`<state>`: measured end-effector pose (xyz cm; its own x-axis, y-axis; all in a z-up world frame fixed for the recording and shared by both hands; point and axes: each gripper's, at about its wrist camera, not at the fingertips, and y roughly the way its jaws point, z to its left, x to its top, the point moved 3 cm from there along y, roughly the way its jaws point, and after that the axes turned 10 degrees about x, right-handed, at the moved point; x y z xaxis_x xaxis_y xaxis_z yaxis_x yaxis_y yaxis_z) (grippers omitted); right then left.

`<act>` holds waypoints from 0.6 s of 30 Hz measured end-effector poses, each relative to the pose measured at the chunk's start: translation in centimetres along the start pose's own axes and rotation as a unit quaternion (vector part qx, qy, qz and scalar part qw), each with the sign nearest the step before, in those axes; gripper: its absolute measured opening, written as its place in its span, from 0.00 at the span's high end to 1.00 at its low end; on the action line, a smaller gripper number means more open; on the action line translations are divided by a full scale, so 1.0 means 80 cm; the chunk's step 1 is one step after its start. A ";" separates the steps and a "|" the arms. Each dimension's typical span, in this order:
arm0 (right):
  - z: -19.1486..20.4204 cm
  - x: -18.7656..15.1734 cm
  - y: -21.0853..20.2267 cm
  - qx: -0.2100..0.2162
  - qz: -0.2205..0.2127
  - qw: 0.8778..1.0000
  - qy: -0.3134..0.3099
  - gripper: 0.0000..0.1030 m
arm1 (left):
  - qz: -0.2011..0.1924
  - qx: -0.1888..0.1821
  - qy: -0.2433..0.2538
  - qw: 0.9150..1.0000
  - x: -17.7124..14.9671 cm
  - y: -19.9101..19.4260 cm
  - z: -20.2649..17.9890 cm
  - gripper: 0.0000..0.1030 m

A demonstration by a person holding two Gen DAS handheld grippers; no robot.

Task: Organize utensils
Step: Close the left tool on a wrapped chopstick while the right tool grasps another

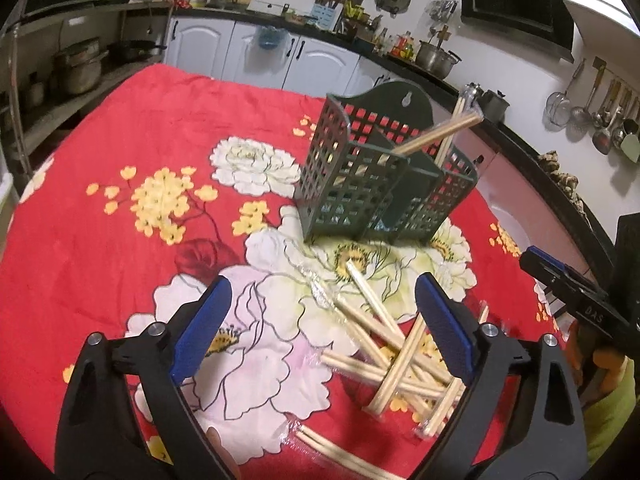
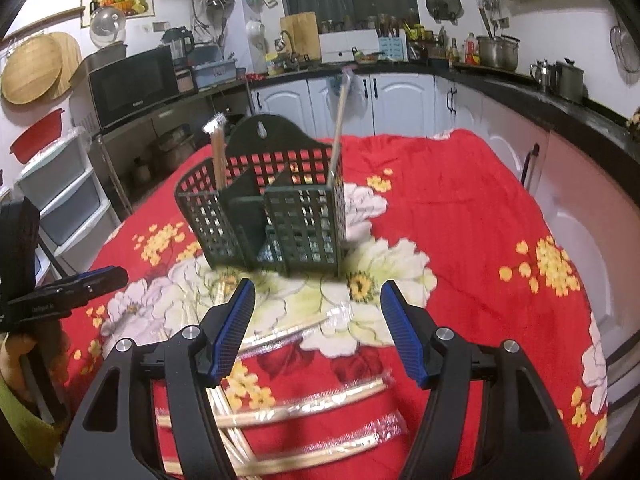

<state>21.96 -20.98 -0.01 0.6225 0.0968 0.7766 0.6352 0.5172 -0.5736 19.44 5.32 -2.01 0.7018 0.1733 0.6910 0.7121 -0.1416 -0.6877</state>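
One dark green perforated plastic utensil holder stands on the cloth; two wrapped pairs of pale wooden chopsticks sit inside it. The loose pile overlaps too much to count.

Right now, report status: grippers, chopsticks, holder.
Left gripper open, right gripper open, both empty. Two chopstick packs in holder. Loose chopsticks piled on cloth. Nothing blocking.

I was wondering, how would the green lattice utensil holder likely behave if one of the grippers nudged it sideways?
The green holder is thin perforated plastic, so probably light and apt to slide on the red floral cloth. It stands tall on a narrow base, and chopstick packs lean high out of it, so a push near the rim might tip it.
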 end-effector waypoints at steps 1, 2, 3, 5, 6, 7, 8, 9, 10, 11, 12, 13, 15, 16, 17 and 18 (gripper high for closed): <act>-0.003 -0.004 0.000 0.000 0.004 1.000 0.003 0.39 | 0.003 -0.001 -0.001 1.000 -0.002 0.002 0.001 0.20; -0.005 -0.006 -0.001 -0.002 0.007 1.000 0.007 0.39 | 0.006 -0.002 -0.002 1.000 -0.004 0.003 0.003 0.21; -0.008 -0.010 -0.001 -0.002 0.011 1.000 0.010 0.39 | 0.008 -0.001 -0.002 1.000 -0.006 0.005 0.004 0.22; -0.012 -0.017 0.000 -0.002 0.019 1.000 0.019 0.39 | 0.015 -0.002 -0.004 1.000 -0.012 0.007 0.006 0.24; -0.015 -0.021 0.000 -0.001 0.024 0.999 0.023 0.39 | 0.017 -0.003 -0.004 1.000 -0.014 0.008 0.008 0.26; -0.018 -0.025 0.001 -0.001 0.030 0.999 0.027 0.39 | 0.019 -0.005 -0.005 1.000 -0.016 0.009 0.008 0.27; -0.018 -0.027 0.002 -0.001 0.033 0.999 0.029 0.39 | 0.023 -0.005 -0.004 1.000 -0.019 0.010 0.008 0.28; -0.020 -0.031 0.004 -0.002 0.037 0.999 0.032 0.39 | 0.026 -0.006 -0.002 1.000 -0.022 0.011 0.008 0.29; -0.022 -0.035 0.005 -0.002 0.041 0.999 0.035 0.39 | 0.028 -0.007 -0.002 1.000 -0.024 0.012 0.008 0.30; -0.023 -0.037 0.005 -0.002 0.044 0.998 0.038 0.39 | 0.032 -0.009 -0.001 0.999 -0.026 0.013 0.008 0.32; -0.026 -0.041 0.007 -0.002 0.048 0.998 0.042 0.39 | 0.036 -0.011 -0.002 0.999 -0.028 0.015 0.008 0.34; -0.028 -0.043 0.008 -0.003 0.052 0.998 0.045 0.39 | 0.039 -0.013 -0.003 0.999 -0.030 0.015 0.009 0.35; -0.031 -0.047 0.011 -0.003 0.058 0.997 0.050 0.40 | 0.043 -0.017 -0.004 0.999 -0.032 0.017 0.009 0.37; -0.034 -0.049 0.013 -0.002 0.063 0.997 0.054 0.42 | 0.045 -0.020 -0.005 0.999 -0.034 0.018 0.009 0.38; -0.036 -0.051 0.016 -0.003 0.068 0.996 0.057 0.44 | 0.048 -0.023 -0.005 0.999 -0.035 0.019 0.009 0.40; -0.039 -0.053 0.019 -0.002 0.072 0.996 0.061 0.44 | 0.051 -0.026 -0.007 0.998 -0.036 0.020 0.009 0.43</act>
<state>21.71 -23.25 -4.95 0.7577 0.0660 0.6493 0.5374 0.5014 -0.6781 18.54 5.32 -5.25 0.7703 0.1689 0.6149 0.6377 -0.2104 -0.7410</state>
